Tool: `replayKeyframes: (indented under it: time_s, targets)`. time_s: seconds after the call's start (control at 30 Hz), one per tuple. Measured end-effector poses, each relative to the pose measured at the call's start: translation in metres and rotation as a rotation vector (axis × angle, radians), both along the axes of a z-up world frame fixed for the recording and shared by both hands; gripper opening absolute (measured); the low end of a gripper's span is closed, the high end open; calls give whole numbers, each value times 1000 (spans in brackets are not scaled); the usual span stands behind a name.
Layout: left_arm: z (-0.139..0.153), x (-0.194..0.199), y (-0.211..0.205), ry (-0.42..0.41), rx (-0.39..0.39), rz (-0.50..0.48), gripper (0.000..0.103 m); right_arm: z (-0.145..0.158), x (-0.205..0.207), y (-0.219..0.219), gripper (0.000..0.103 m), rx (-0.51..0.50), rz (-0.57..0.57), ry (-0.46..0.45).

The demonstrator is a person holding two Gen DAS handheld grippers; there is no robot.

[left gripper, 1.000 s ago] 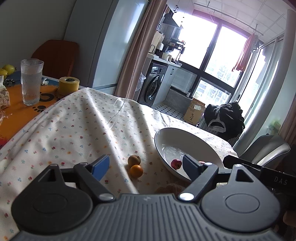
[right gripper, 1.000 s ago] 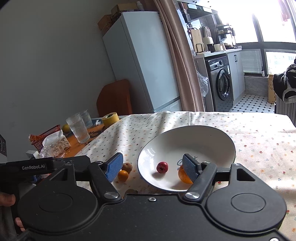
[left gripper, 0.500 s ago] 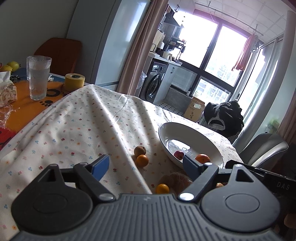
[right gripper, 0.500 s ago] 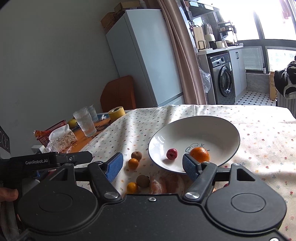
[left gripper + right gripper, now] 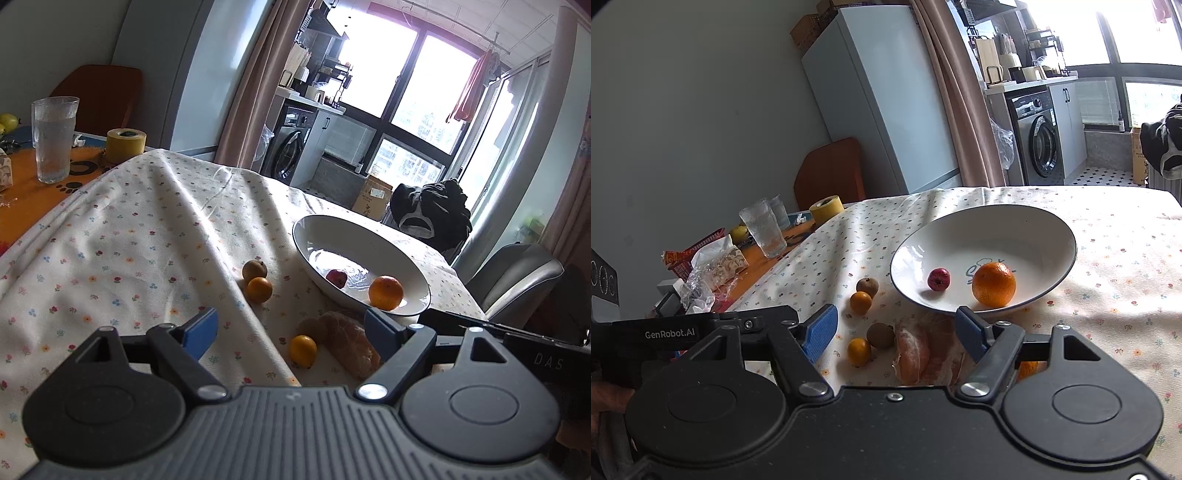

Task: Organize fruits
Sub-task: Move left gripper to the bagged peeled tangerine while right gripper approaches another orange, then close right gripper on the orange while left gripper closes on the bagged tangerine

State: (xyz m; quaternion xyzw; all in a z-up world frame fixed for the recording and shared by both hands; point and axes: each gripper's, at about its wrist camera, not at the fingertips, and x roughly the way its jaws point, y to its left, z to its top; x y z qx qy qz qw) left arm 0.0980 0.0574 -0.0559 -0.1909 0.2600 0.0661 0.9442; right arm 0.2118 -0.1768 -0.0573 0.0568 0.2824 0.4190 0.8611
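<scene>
A white bowl on the flowered cloth holds an orange and a small red fruit. Left of the bowl lie a brown fruit and a small orange fruit. Nearer to me sit another small orange fruit, a brown fruit and a peeled citrus. My left gripper and right gripper both hang open above this near group, holding nothing.
At the left, off the cloth, stand water glasses, a yellow tape roll, a tissue pack and a red basket. A grey chair sits past the table's right edge.
Both grippers have drawn back and up from the bowl. The near fruits and the peeled citrus have come into view below the fingers. Both stay open.
</scene>
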Motion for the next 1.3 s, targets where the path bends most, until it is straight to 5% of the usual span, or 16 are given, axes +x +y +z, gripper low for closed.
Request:
replayKeyframes:
  time_s: [0.37, 0.53, 0.83, 1.3]
  targets:
    - [-9, 5, -13, 13, -6, -30, 82, -15, 5, -10, 59, 8, -4, 43]
    - [-12, 9, -22, 23, 1, -54, 80, -22, 8, -14, 44, 11, 4, 64]
    - [-18, 24, -40, 37, -31, -105, 64, -26, 14, -37, 44, 29, -41, 66]
    - [-31, 59, -61, 85, -84, -80, 63, -34, 26, -65, 44, 51, -95, 74]
